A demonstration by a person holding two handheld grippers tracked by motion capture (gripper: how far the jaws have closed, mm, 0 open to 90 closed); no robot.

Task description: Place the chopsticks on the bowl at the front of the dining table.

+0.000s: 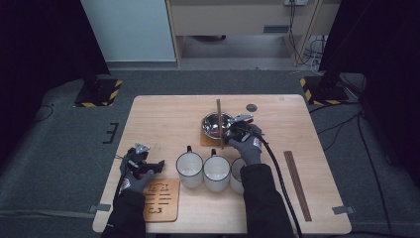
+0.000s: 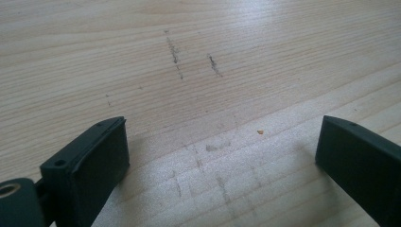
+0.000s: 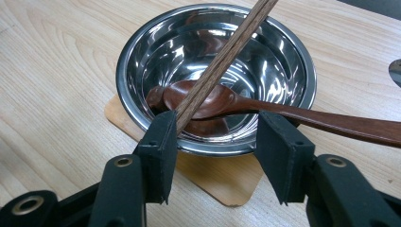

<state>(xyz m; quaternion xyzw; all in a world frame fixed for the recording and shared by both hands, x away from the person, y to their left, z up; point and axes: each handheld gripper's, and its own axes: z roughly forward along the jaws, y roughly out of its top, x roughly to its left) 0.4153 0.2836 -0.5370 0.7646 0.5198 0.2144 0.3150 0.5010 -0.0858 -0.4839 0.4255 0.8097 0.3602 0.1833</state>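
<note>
A steel bowl (image 3: 124, 71) sits on a square wooden coaster (image 3: 222, 182) at the table's middle back. A brown wooden spoon (image 3: 331, 120) lies in it, handle out over the rim. A long wooden chopstick (image 3: 222, 56) slants across the bowl (image 1: 213, 124), its near end leaning on the inner face of one finger (image 3: 161, 142). My right gripper (image 3: 217, 120) stands open at the bowl's near rim, the other pad well clear of the stick. My left gripper (image 2: 222, 127) is open over bare wood, at the table's left (image 1: 157, 165).
Three white mugs (image 1: 216, 172) stand in a row in front of the bowl. A slotted wooden trivet (image 1: 161, 200) lies near the front left edge. A second long chopstick (image 1: 297, 186) lies at the right side. A small dark disc (image 1: 251, 107) sits behind the bowl.
</note>
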